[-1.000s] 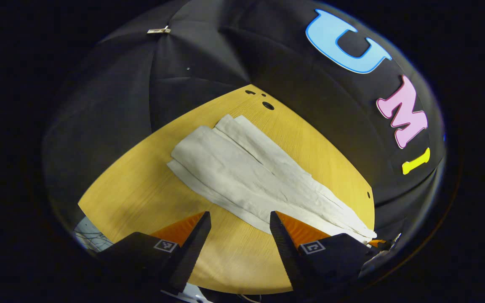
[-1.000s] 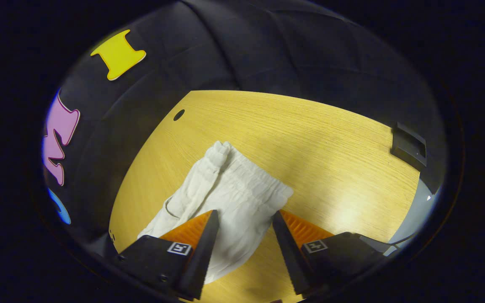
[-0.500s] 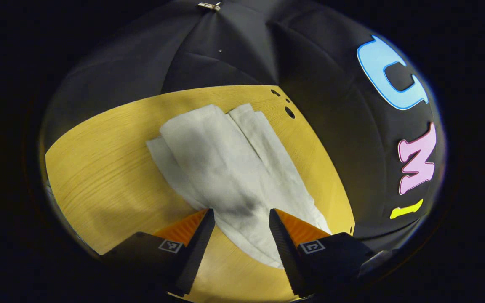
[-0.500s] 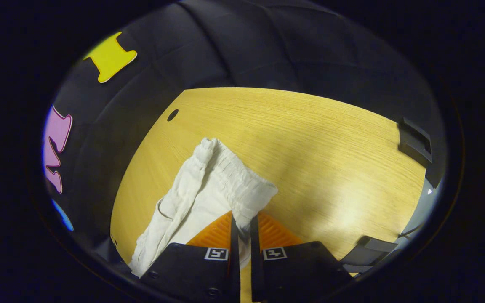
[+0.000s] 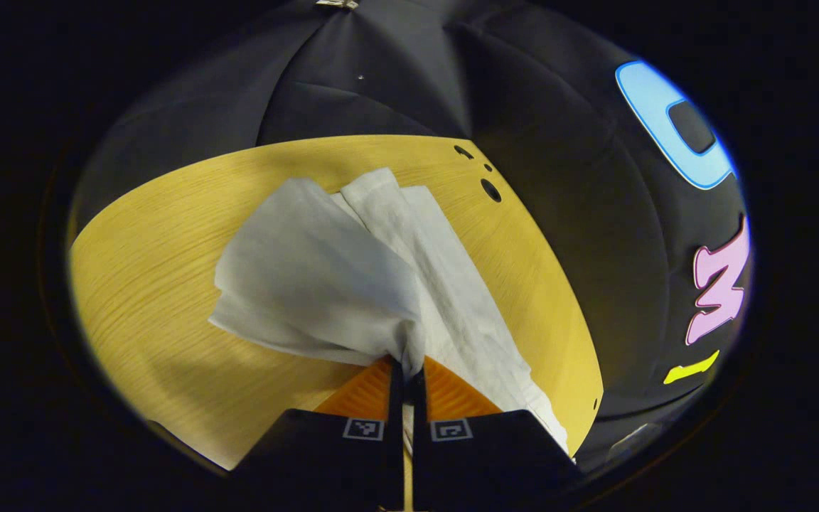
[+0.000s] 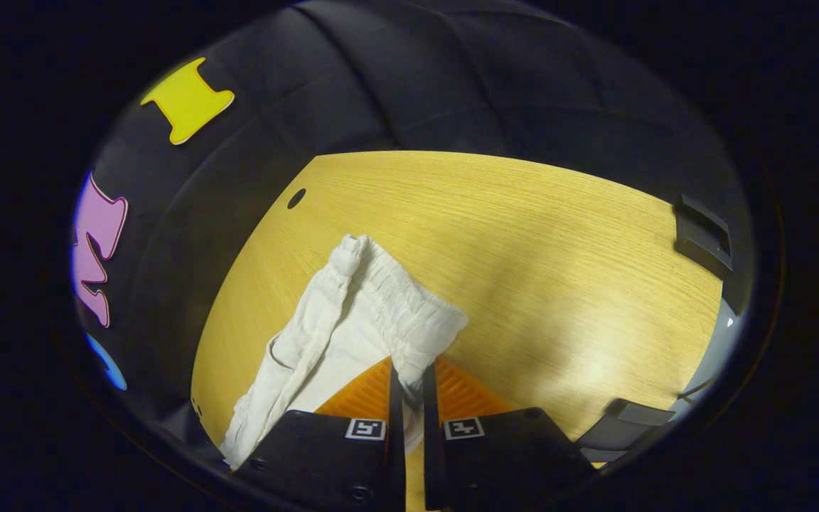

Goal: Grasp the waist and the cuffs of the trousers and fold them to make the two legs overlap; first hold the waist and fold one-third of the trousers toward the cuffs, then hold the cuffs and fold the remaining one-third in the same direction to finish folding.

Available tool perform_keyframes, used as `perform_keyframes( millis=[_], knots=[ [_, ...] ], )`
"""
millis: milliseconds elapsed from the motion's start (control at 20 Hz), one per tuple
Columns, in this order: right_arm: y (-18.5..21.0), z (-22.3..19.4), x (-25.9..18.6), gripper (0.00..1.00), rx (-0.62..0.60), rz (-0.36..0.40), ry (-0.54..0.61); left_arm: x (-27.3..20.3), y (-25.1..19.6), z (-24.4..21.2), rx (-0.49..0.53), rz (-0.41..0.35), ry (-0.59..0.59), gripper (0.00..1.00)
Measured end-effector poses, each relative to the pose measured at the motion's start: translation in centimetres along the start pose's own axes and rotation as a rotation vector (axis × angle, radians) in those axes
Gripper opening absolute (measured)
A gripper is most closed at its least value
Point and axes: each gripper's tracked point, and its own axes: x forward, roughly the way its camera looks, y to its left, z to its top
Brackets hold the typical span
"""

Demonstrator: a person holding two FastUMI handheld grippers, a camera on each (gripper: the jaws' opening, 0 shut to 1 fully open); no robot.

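Both cams close above table, angled down; share trousers.

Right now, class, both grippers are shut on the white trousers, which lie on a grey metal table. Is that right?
One detail is wrong: the table is yellow wood-grain, not grey metal, as the right gripper view shows. The rest holds: the right gripper is shut on the waist end of the trousers, and the left gripper is shut on a trouser leg.

I am seeing one pair of trousers, one table, and I am holding two grippers.
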Motion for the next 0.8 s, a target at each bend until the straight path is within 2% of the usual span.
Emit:
perform_keyframes(
  millis=[300,550,700,800],
  knots=[
    [0.8,1.2,-1.0,0.15,-0.008,0.053,-0.066,-1.4,0.7,-1.4,0.012,0.002,0.017,0.08],
    [1.9,3.0,-3.5,0.15,-0.015,0.129,-0.142,-3.5,1.4,-3.9,0.018,-0.025,0.046,0.08],
    [3.5,3.8,-5.6,0.14,-0.112,0.175,-0.179,-4.4,1.7,-5.1,0.019,-0.03,0.07,0.08],
    [6.3,4.0,-7.7,0.14,-0.219,0.223,-0.211,-4.8,1.7,-5.7,0.029,-0.039,0.076,0.08]
  ],
)
